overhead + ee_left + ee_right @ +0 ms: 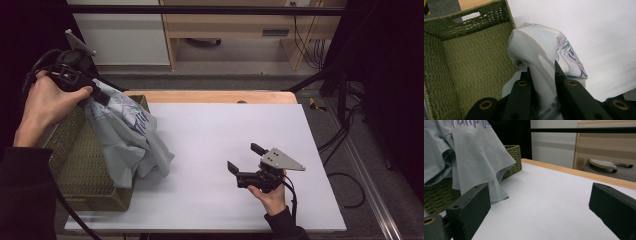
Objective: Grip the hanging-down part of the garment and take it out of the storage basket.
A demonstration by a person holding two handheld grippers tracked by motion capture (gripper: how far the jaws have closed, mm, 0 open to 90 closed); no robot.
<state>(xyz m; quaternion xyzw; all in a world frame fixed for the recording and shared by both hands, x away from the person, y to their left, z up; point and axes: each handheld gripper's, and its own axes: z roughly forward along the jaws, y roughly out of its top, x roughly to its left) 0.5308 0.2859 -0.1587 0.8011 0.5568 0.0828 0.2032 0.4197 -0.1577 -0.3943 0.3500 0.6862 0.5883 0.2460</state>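
A pale grey-blue T-shirt (pixel 125 140) with purple lettering hangs from my left gripper (pixel 97 95), held up over a green woven basket (pixel 85 170) at the table's left edge. In the left gripper view the black jaws pinch a fold of the T-shirt (pixel 536 50), so the left gripper (pixel 541 71) is shut on it. The hem drapes over the basket's rim onto the table. My right gripper (pixel 245 158) rests low over the white table top to the right, pointing left at the shirt. The right gripper (pixel 539 202) stands open with nothing between its jaws, the T-shirt (pixel 474 152) ahead of it.
The white table top (pixel 215 125) has a wooden strip along its far edge. The basket's inside (pixel 469 62) looks bare under the cloth. Cables and a stand lie on the floor at the right; shelving stands behind the table.
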